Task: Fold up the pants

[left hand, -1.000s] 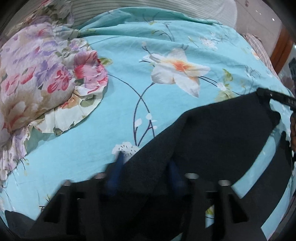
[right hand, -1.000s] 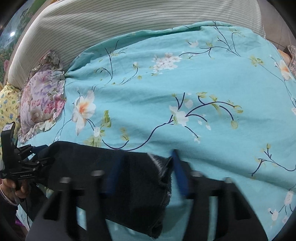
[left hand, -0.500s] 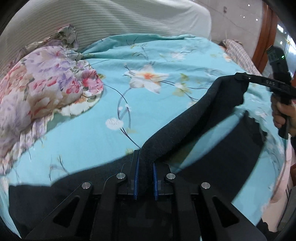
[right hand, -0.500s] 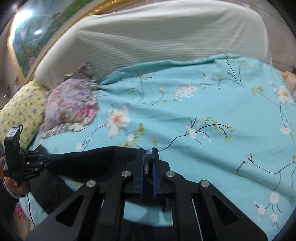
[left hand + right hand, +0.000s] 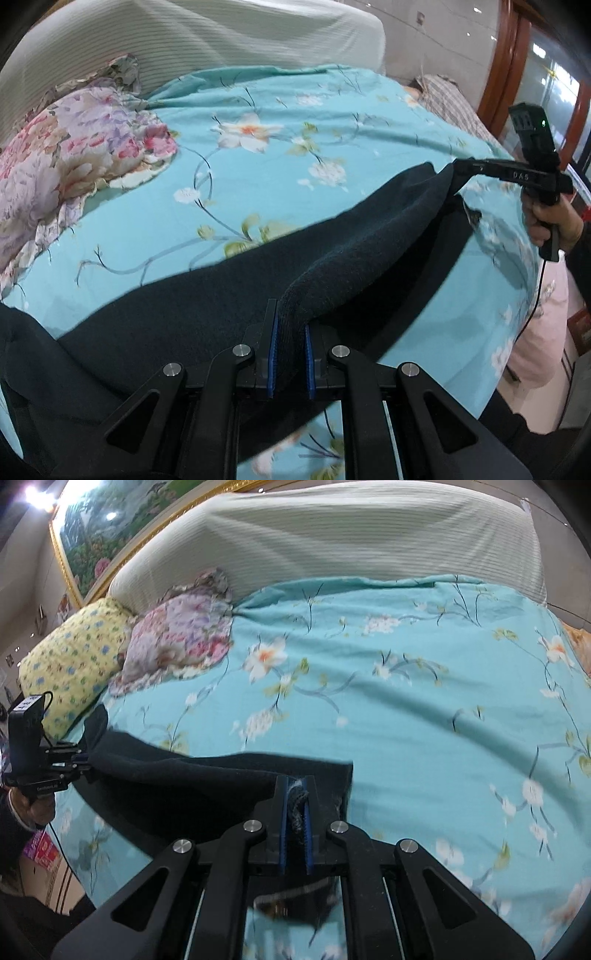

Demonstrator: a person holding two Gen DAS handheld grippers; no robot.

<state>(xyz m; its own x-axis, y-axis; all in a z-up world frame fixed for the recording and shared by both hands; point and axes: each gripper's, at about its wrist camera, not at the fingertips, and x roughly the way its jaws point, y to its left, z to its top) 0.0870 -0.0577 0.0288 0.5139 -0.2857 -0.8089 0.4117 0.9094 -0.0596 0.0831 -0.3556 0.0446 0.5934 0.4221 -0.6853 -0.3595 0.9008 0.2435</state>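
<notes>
Dark navy pants (image 5: 207,306) hang stretched above a turquoise floral bedspread (image 5: 258,177). My left gripper (image 5: 290,332) is shut on one end of the pants' raised edge. My right gripper (image 5: 295,801) is shut on the other end, where the cloth (image 5: 192,782) bunches between the blue pads. In the left wrist view the right gripper (image 5: 465,166) shows at the far right, pinching the cloth. In the right wrist view the left gripper (image 5: 83,762) shows at the left edge, also pinching it. The lower part of the pants drapes down out of sight.
A pink floral pillow (image 5: 62,162) lies at the left of the bed, a yellow flowered pillow (image 5: 70,657) beside it. A striped white headboard cover (image 5: 332,539) rises behind. A plaid cloth (image 5: 450,99) lies at the far right edge, by a wooden door frame (image 5: 506,62).
Both grippers have closed on the pants and lifted them off the bedspread. The held edge now stretches taut between them, higher than half a second ago.
</notes>
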